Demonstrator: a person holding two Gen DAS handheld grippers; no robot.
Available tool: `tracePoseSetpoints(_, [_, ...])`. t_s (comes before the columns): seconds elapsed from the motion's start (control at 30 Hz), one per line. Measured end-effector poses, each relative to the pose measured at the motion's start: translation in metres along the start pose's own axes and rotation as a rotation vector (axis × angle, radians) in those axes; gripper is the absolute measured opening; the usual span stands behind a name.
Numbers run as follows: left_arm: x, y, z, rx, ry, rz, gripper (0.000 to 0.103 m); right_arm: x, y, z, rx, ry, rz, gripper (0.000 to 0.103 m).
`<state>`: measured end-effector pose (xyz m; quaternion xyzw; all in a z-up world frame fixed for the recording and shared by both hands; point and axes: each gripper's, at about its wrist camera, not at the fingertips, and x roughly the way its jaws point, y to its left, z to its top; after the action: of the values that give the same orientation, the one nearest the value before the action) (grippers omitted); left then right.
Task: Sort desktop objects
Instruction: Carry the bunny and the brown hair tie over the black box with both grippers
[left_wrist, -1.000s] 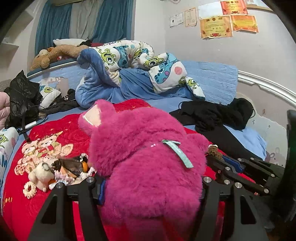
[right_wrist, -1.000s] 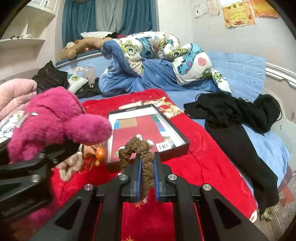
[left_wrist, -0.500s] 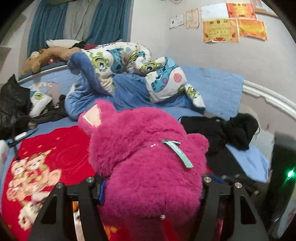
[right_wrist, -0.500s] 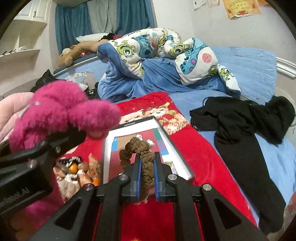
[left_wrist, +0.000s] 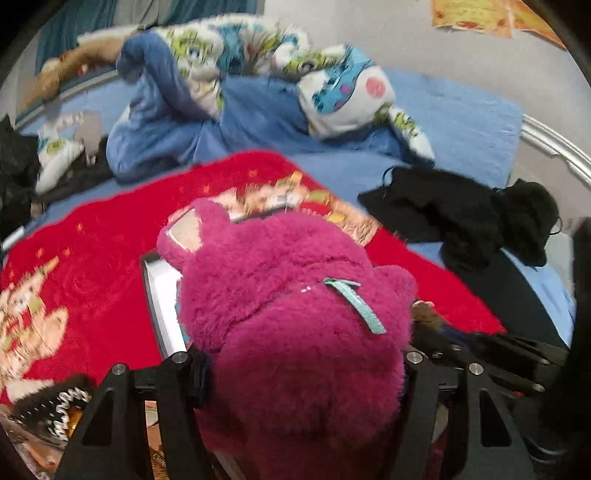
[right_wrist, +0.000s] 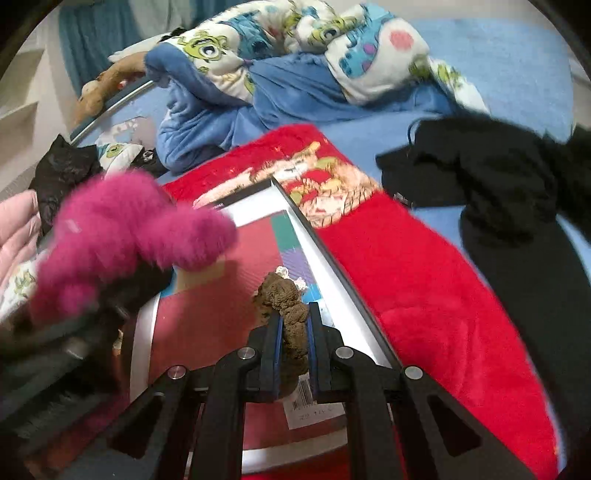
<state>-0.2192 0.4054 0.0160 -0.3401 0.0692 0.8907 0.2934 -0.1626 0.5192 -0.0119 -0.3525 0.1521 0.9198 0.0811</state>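
Over the red blanket on the bed, both grippers hang above a shallow open box with a dark rim and coloured panels inside. The left gripper has its jaws clamped around the sides of a big magenta plush toy, which bulges up between them and hides most of the box from that side; a small teal tag lies across its fur. From the right wrist view the same toy shows at the left, over the box's left half. The right gripper has its jaws pinched nearly together on a brown knitted scrunchie, whose bunched loop sticks up past the tips, above the box's right-hand part beside a barcode label. Black clothing sprawls on the blue sheet to the right of the blanket, well apart from the box. A cartoon-print duvet is heaped at the far side of the bed. More small toys lie just left of the box, blurred.
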Motion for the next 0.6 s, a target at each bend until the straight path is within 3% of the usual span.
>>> tracePoseSetpoints(0.1, [0.007, -0.001, 0.003, 0.011, 0.034, 0.005, 0.068, 0.003, 0.000, -0.002, 0.006, 0.011, 0.008, 0.011])
tracePoseSetpoints(0.23, [0.023, -0.001, -0.008, 0.066, 0.088, 0.078, 0.068, 0.013, 0.000, -0.005, 0.001, 0.043, -0.022, 0.011])
tracePoseSetpoints(0.37, [0.044, 0.016, -0.024, 0.017, 0.170, 0.070, 0.068, 0.024, 0.000, -0.008, -0.003, 0.077, -0.038, 0.011])
tracePoseSetpoints(0.6, [0.051, 0.012, -0.032, 0.077, 0.197, 0.116, 0.069, 0.031, 0.006, -0.014, -0.053, 0.084, -0.069, 0.011])
